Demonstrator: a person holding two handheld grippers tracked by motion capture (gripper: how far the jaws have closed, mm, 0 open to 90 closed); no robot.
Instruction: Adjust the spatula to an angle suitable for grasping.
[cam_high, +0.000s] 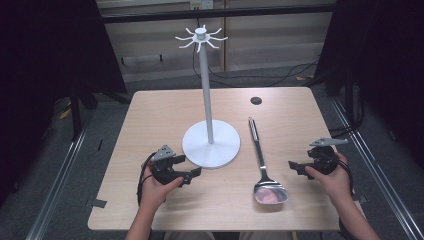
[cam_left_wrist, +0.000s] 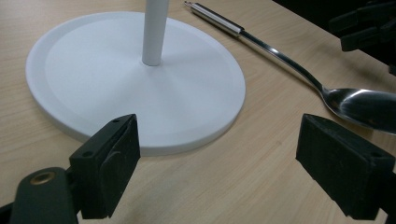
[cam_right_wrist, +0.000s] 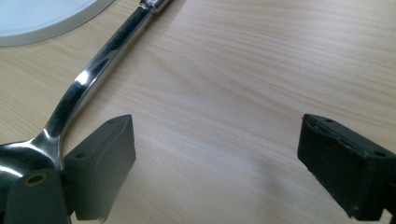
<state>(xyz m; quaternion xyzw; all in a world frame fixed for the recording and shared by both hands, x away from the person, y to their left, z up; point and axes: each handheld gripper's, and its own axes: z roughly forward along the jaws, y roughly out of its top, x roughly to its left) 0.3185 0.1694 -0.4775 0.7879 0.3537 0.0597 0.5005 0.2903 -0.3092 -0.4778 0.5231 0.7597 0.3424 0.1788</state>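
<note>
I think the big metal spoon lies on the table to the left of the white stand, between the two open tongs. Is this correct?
Not quite. The spoon lies on the table to the right of the white stand, as the high view shows. The rest holds: it is between the left tongs and the right tongs, and both are open.

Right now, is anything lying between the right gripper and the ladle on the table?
Nothing visible does. The right gripper, jaws open, faces the ladle across bare table; the white stand sits on the ladle's far side.
</note>
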